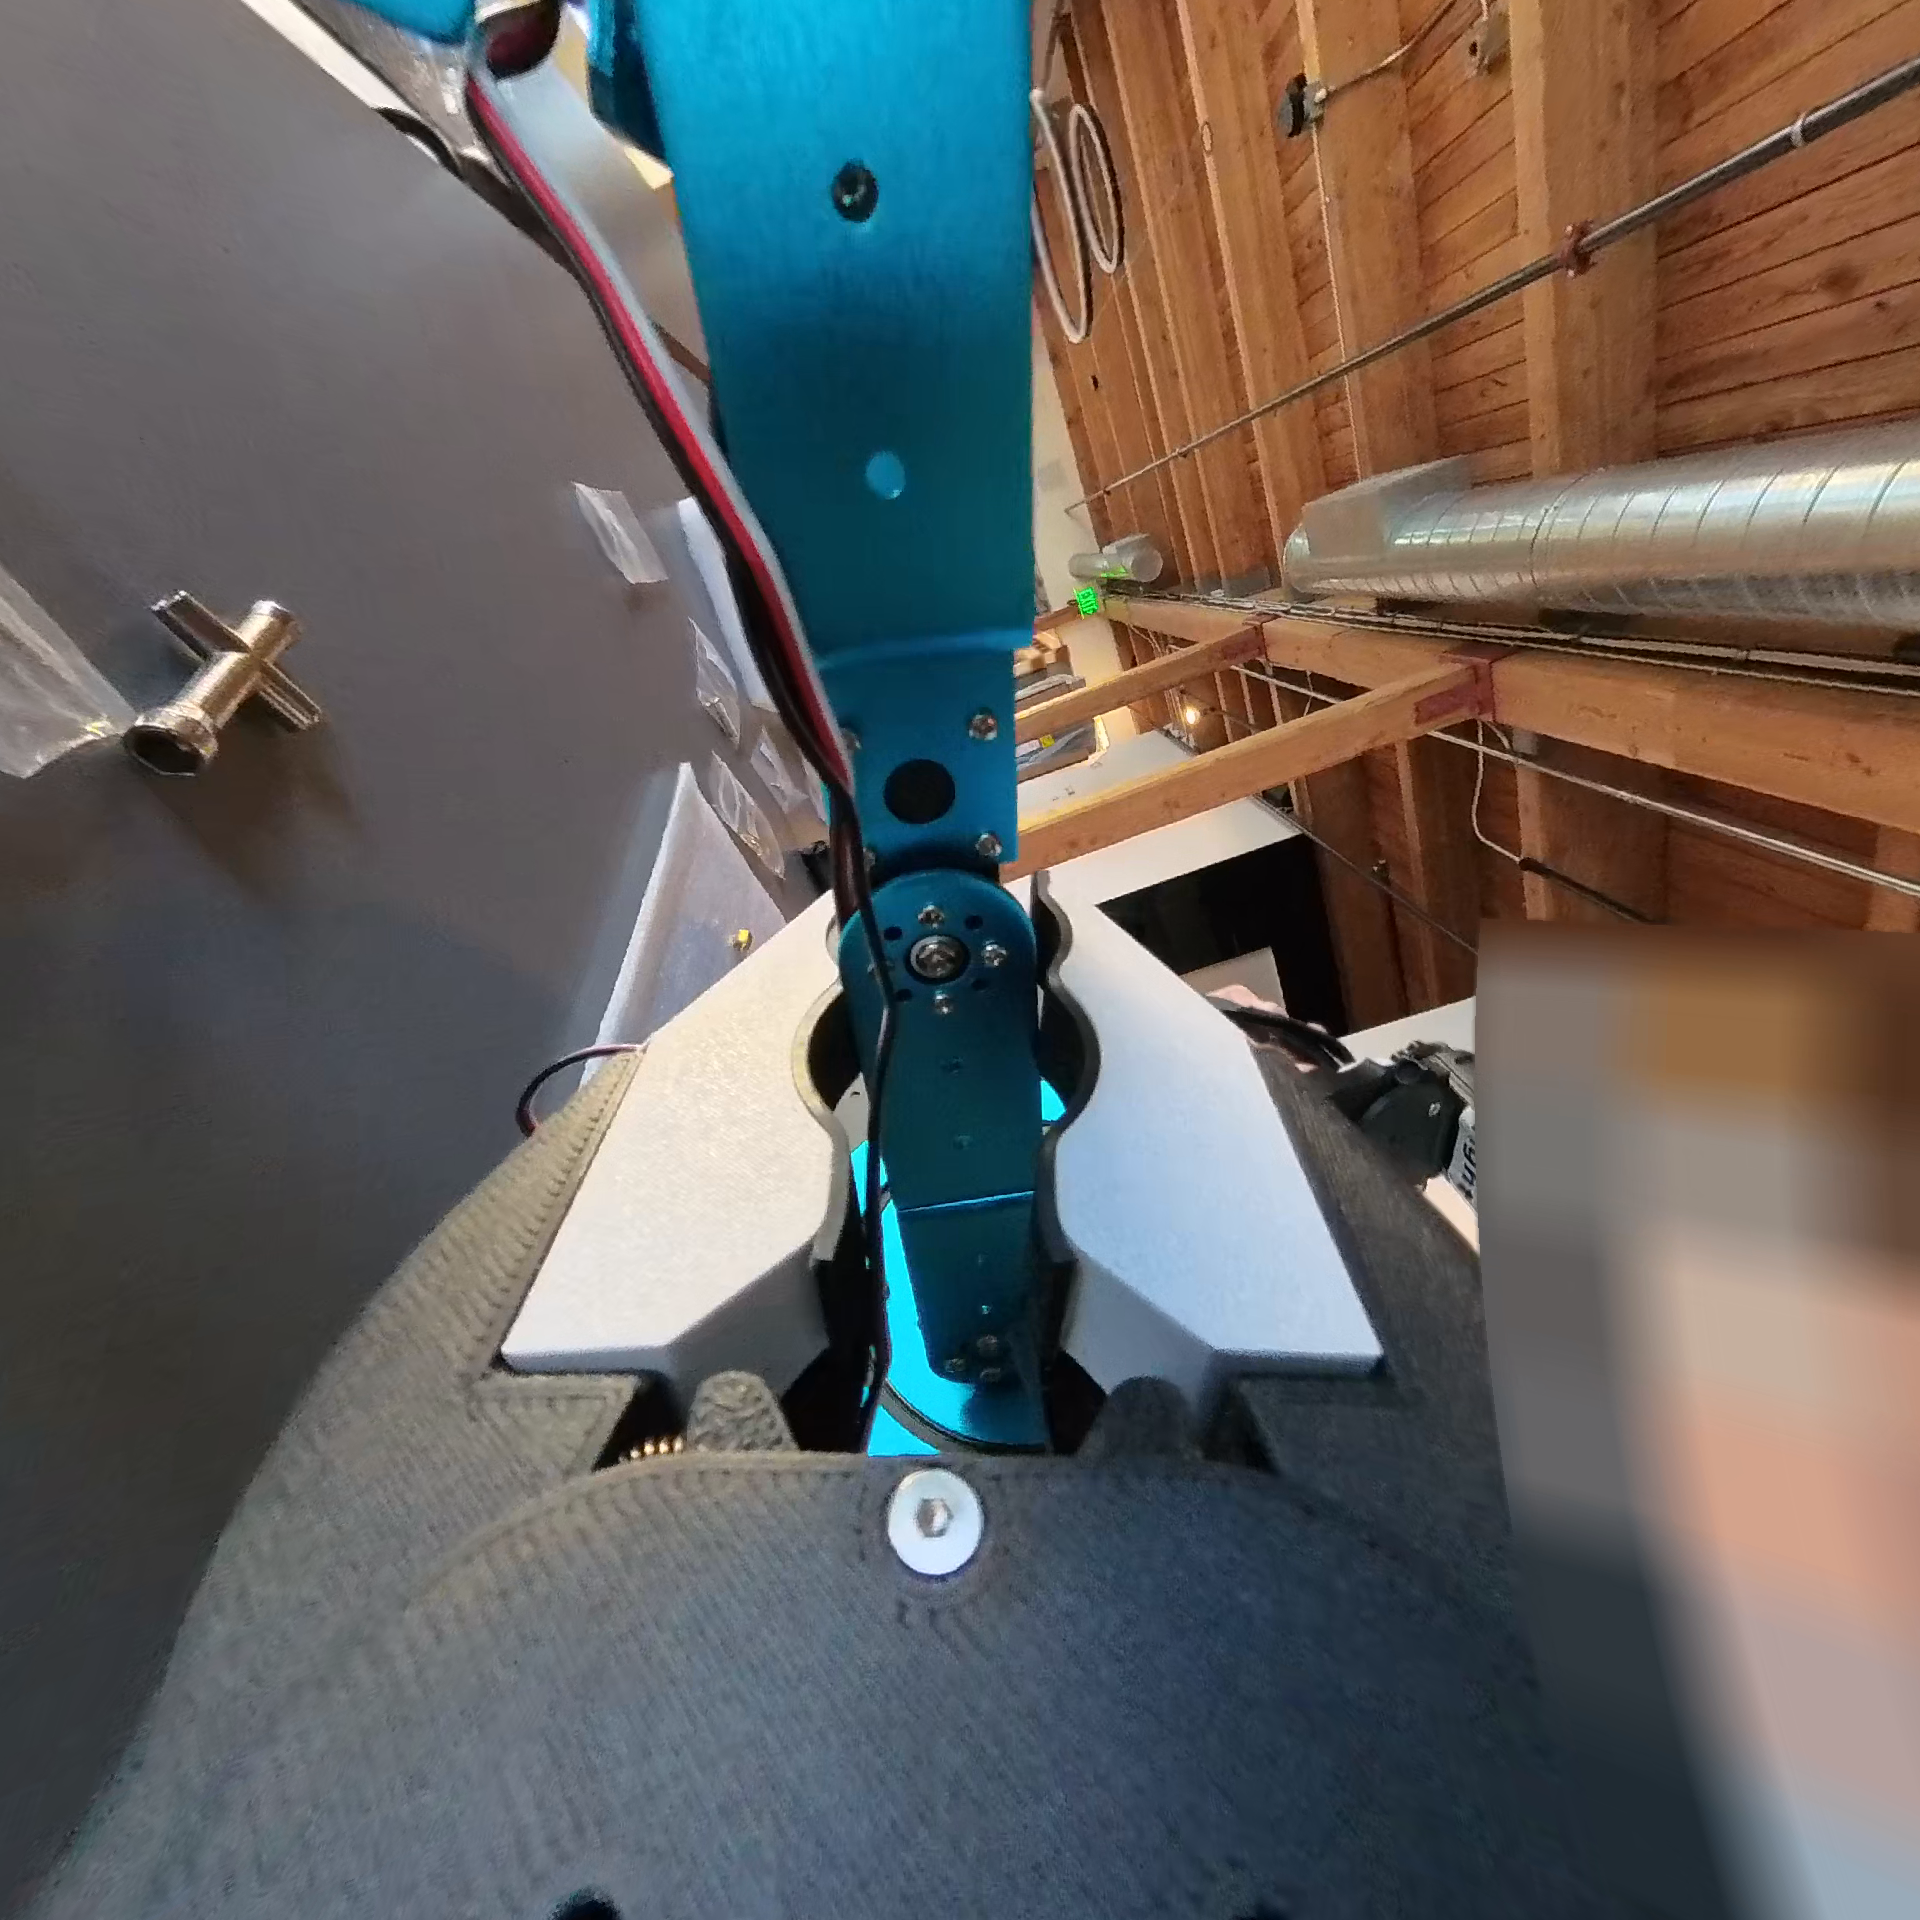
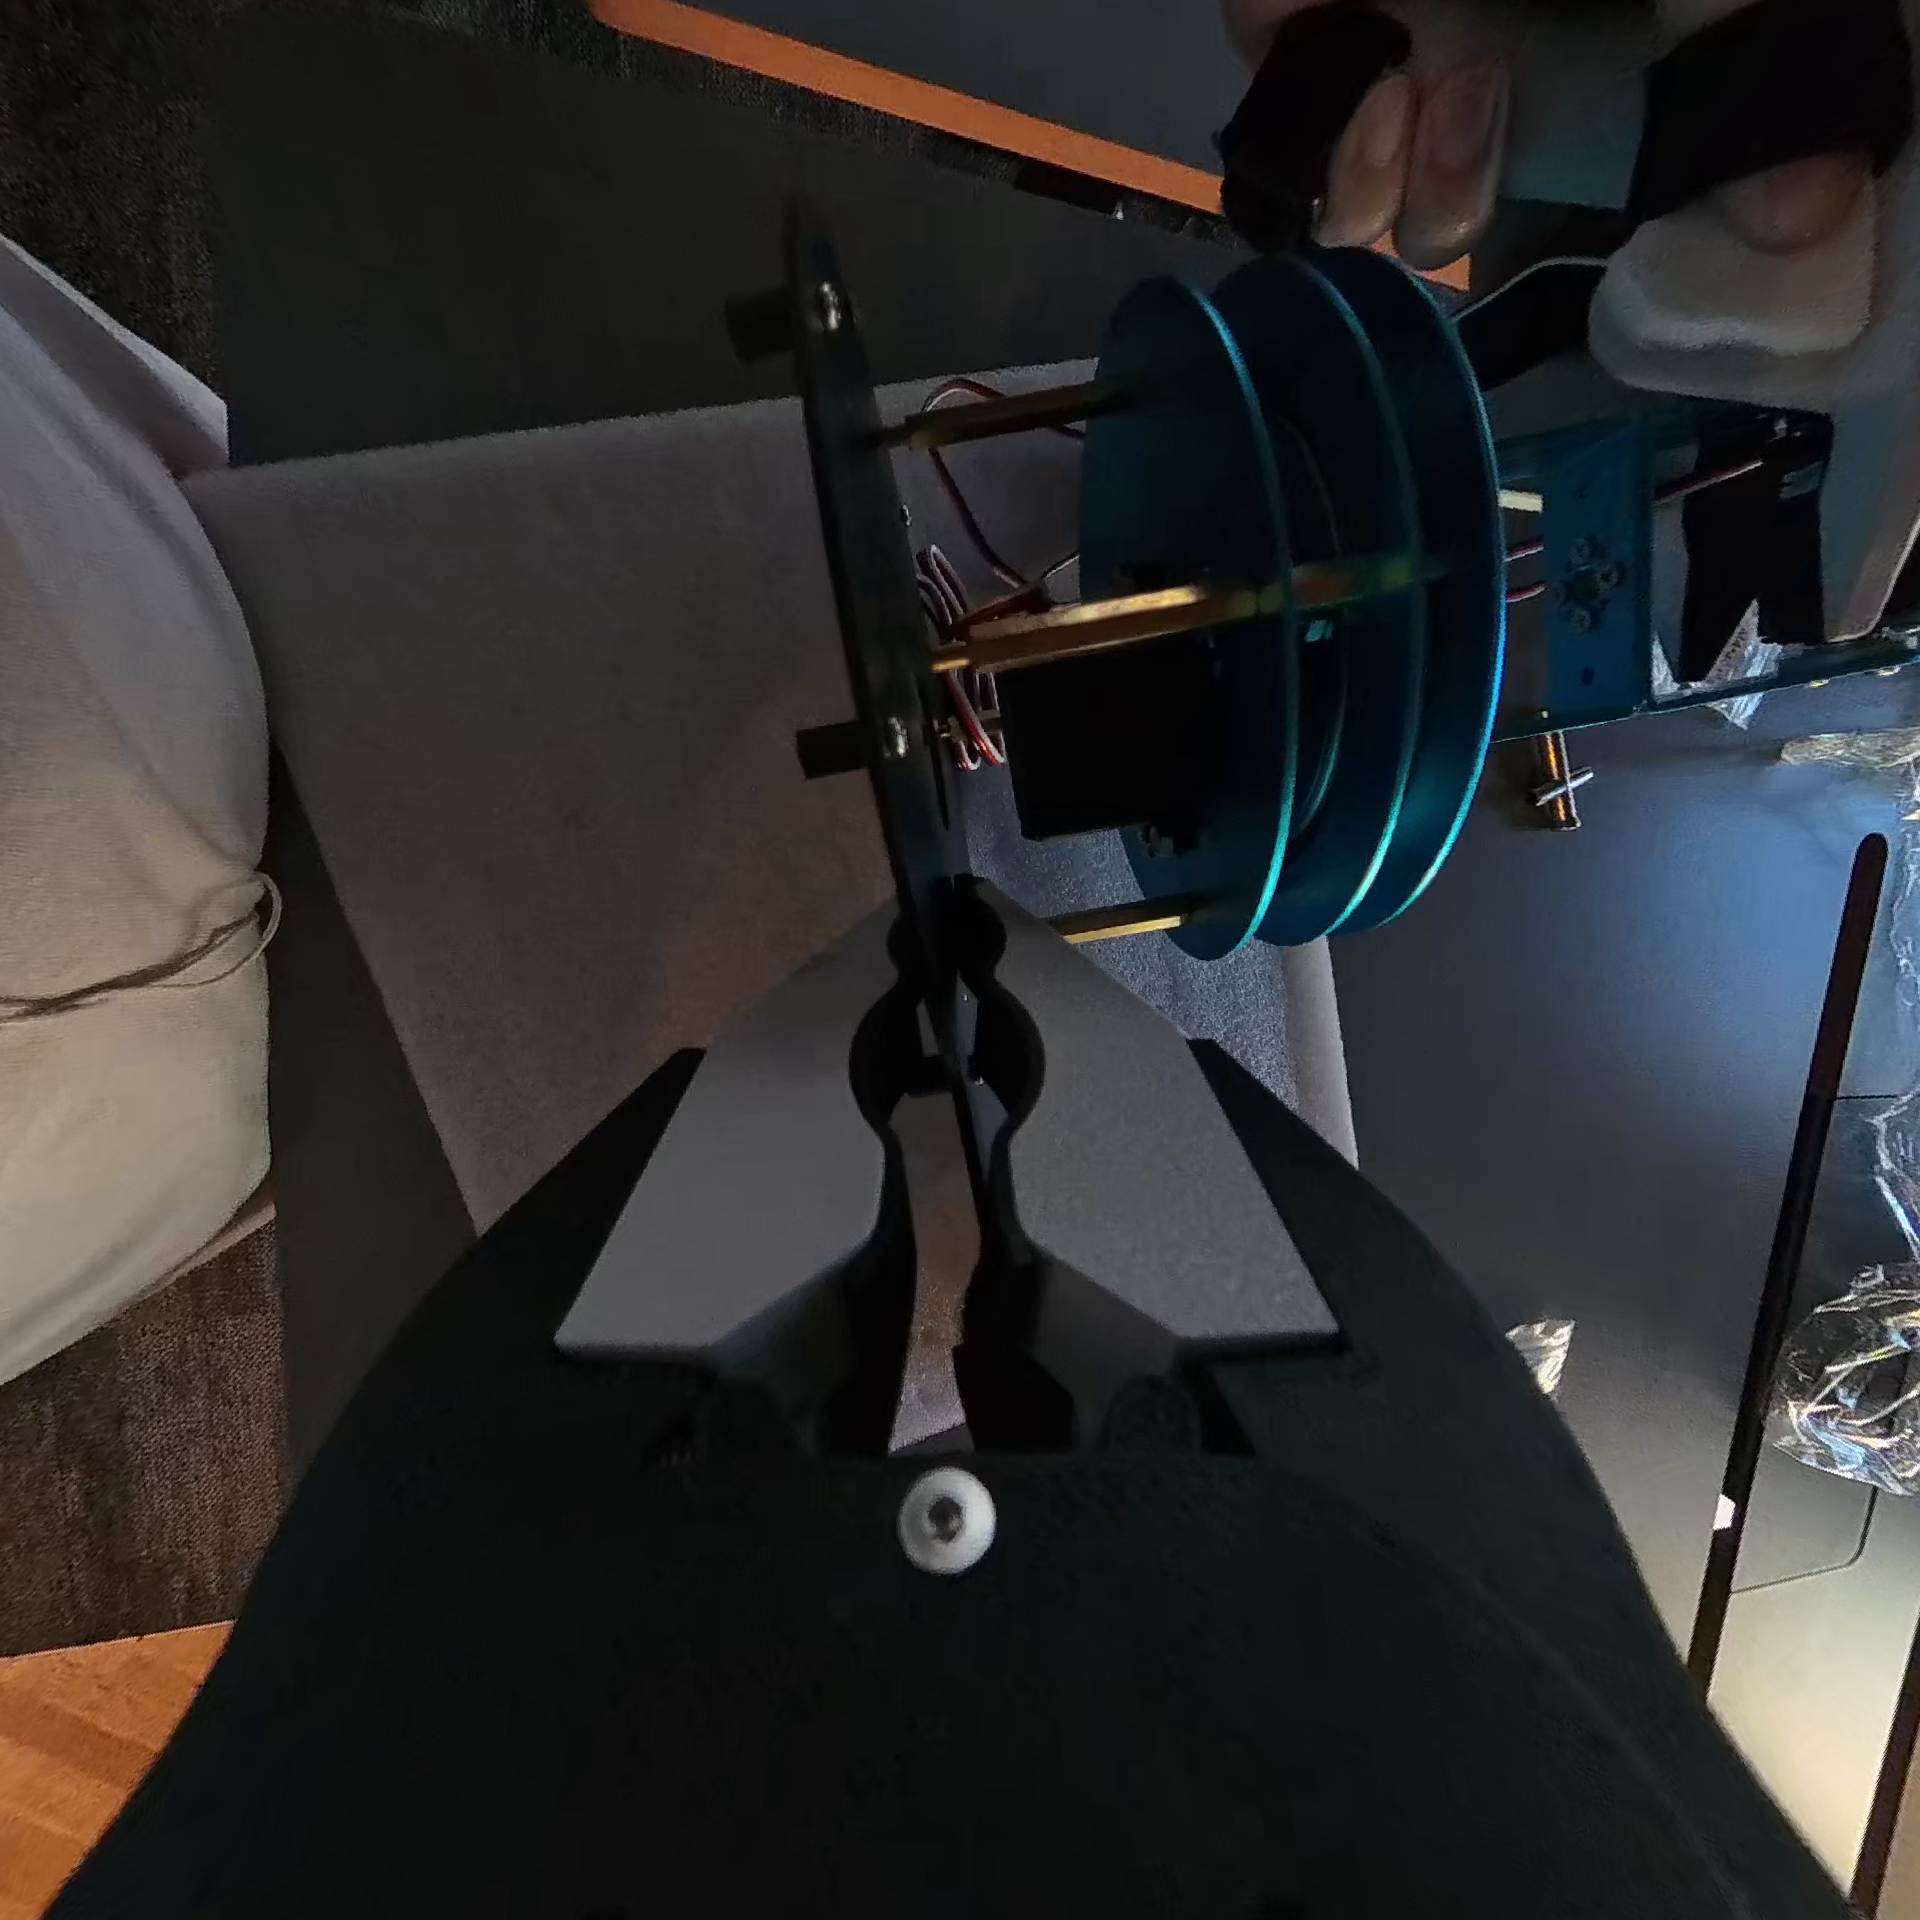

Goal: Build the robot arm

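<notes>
In the left wrist view we saw the left gripper with its grey fingers closed narrowly on a blue metal arm link, a small bracket-built robot arm whose broader blue segment ran up and out of the top of the picture. Red, black and white wires trailed along that segment. Only this view showed the cross-shaped metal wrench lying on the dark table, well apart from the fingers, and the wooden ceiling with a silver duct.

The right wrist view alone showed the other end: the right gripper pinched the edge of a thin black base plate, joined by brass standoffs to stacked blue discs. A black servo sat between plate and discs. A hand appeared at the top, cut off by the frame; what it held we could not tell. Crinkled plastic bags lay at the right edge, dim and hard to read.
</notes>
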